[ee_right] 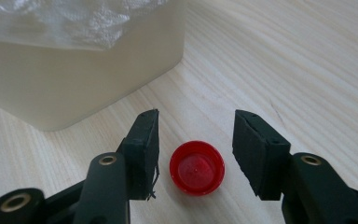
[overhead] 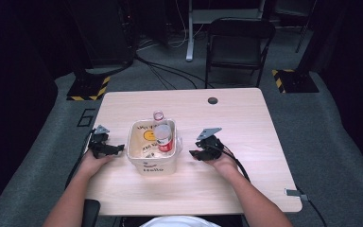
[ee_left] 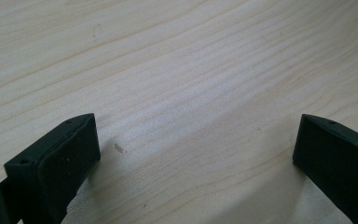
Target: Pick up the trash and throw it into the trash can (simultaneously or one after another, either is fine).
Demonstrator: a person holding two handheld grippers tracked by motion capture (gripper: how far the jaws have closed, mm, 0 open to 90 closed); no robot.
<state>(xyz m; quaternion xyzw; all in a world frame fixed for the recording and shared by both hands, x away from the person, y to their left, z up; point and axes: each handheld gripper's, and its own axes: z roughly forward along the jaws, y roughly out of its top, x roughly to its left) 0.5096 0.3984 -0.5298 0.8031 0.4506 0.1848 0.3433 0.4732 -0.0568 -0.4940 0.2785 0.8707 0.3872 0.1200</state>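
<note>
The right gripper is straddling the red cap on the tabletop beside the bin, jaws apart and not yet touching, positioned to pinch it; the left gripper is resting wide open.

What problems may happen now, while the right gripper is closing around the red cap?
1. The red cap lies flat and low on the table between the right gripper pads, not yet touched; it may slip or flip out.
2. The cream bin stands close, so a jaw might bump it.
</note>
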